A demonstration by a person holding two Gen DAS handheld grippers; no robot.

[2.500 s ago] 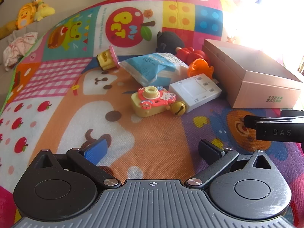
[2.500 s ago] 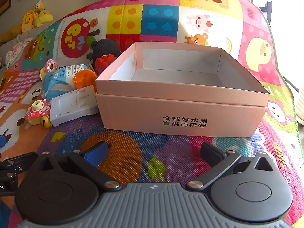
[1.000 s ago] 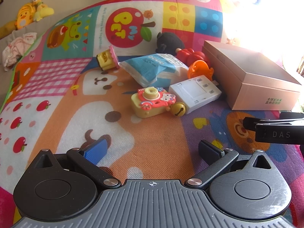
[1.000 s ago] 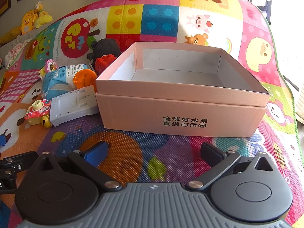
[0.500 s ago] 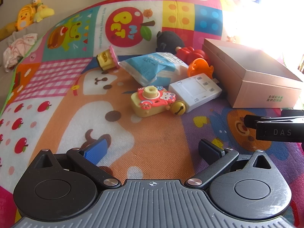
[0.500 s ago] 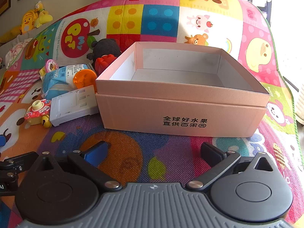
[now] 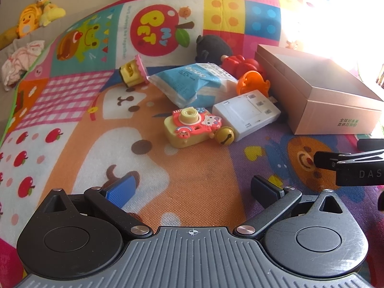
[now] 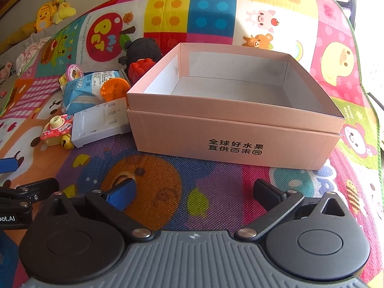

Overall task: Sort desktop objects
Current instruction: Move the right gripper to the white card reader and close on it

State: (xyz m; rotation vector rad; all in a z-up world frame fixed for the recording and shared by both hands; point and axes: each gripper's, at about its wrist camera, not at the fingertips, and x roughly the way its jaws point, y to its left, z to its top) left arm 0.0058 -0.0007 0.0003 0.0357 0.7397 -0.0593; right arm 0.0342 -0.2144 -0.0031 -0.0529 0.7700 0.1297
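Nothing has been sorted yet: the pink box [image 8: 235, 120] is seen empty. The toy camera [image 7: 189, 127] and white charger [image 7: 247, 115] are left on the play mat [image 7: 72, 120], with both grippers' fingers spread wide, nothing held.

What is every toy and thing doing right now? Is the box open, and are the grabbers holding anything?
Pink box: open, nothing inside.
Toy camera: lying on the mat, lens up.
White charger: flat, beside the box.
Blue packet: lying sealed.
Orange lid: tipped against the packet.
Yellow cup: on its side.
Left gripper: fingers open, holding nothing.
Right gripper: fingers open, holding nothing.
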